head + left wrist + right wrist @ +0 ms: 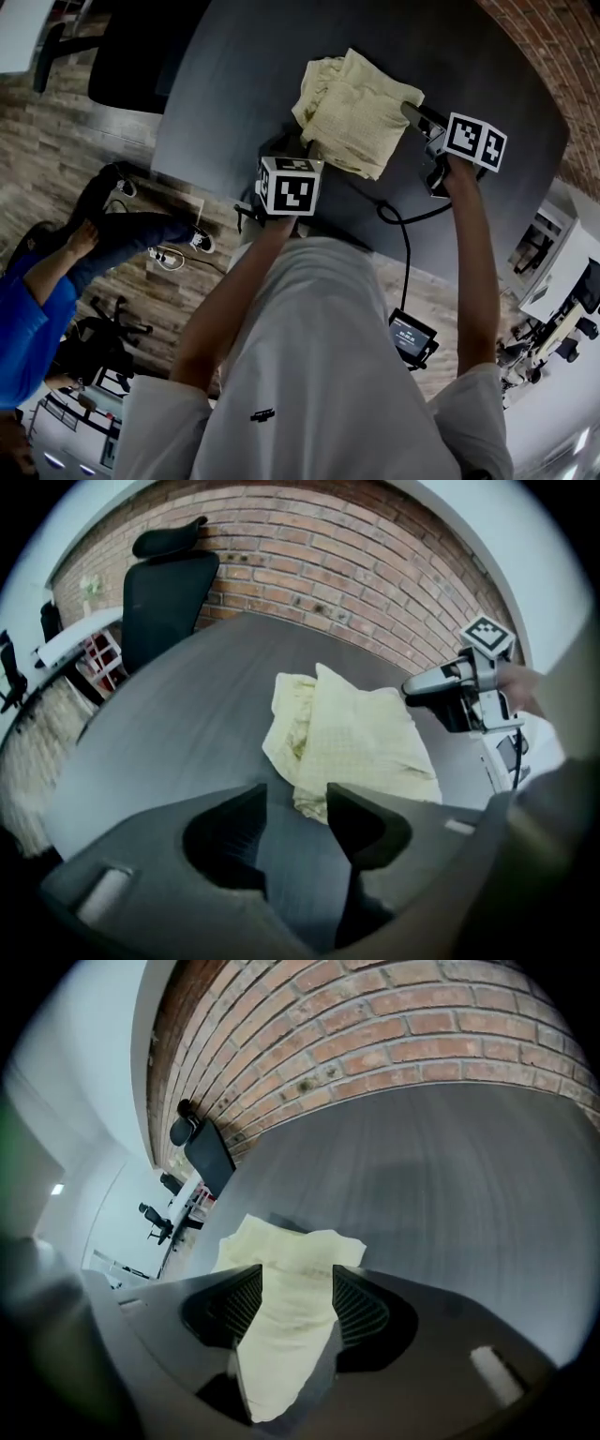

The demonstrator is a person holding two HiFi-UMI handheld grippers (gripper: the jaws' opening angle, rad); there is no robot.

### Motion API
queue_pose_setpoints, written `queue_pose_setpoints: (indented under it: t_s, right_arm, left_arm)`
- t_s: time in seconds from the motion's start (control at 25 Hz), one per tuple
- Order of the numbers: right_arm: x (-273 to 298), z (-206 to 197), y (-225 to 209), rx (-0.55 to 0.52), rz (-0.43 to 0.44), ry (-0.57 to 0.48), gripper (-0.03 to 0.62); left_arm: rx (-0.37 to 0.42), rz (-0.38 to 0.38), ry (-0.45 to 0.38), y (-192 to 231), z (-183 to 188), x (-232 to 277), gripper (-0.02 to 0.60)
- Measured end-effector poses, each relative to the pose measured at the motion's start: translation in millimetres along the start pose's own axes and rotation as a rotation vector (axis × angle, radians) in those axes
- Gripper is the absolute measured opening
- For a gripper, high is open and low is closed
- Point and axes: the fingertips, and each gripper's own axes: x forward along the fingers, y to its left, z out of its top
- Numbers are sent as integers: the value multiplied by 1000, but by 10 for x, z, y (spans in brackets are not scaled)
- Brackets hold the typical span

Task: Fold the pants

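Note:
The pale yellow pants [356, 112] lie folded in a thick bundle on the dark round table [234, 75]. My left gripper [295, 150] is at the bundle's near left corner, mostly hidden under its marker cube. In the left gripper view its jaws [295, 803] stand open over bare table, with the pants [361, 742] just beyond the tips. My right gripper [419, 116] sits at the bundle's right edge. In the right gripper view it [297, 1283] is open, and the pants [281, 1279] lie below the gap without the pads pressing them.
A black office chair [131, 47] stands at the table's far left side, and a brick wall [356, 564] runs behind the table. A black cable [403, 220] trails over the near table edge. A person in blue [37, 309] sits at the left.

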Motion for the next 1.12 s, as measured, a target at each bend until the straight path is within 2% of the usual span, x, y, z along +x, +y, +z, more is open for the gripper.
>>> queue_pose_setpoints:
  t_s: [0.12, 0.2, 0.28, 0.36, 0.44, 0.56, 0.64, 0.68, 0.88, 1.0, 1.12]
  right_arm:
    - [53, -21, -145, 54, 17, 1, 271]
    - [141, -51, -220, 111, 46, 16, 307]
    - [162, -73, -223, 115, 51, 30, 323]
    - [47, -21, -91, 43, 36, 9, 328]
    - [-66, 46, 132, -46, 36, -16, 327]
    - [-10, -64, 514, -110, 86, 23, 318]
    - [104, -211, 730, -132, 112, 71, 313]
    - [163, -267, 823, -141, 117, 88, 312]
    - [434, -345, 1166, -111, 69, 80, 245]
    - [628, -324, 1246, -85, 15, 79, 245]
    - [841, -355, 1171, -69, -83, 122, 245]
  left_arm:
    - [132, 70, -91, -142, 200, -251, 215]
    - [209, 60, -140, -357, 327, -329, 215]
    - [229, 56, -158, -423, 419, -310, 215]
    - [188, 64, -170, -272, 530, -256, 215]
    - [121, 37, -188, -46, 680, -195, 210]
    - [75, -44, -156, 182, 785, -47, 119]
    - [99, -67, -120, 262, 785, 55, 47]
    - [110, -76, -110, 290, 780, 95, 30]
    - [70, -222, -89, 262, 664, 338, 8]
    - [57, -221, -49, 312, 649, 331, 3]
    - [29, -254, -33, 339, 633, 375, 3]
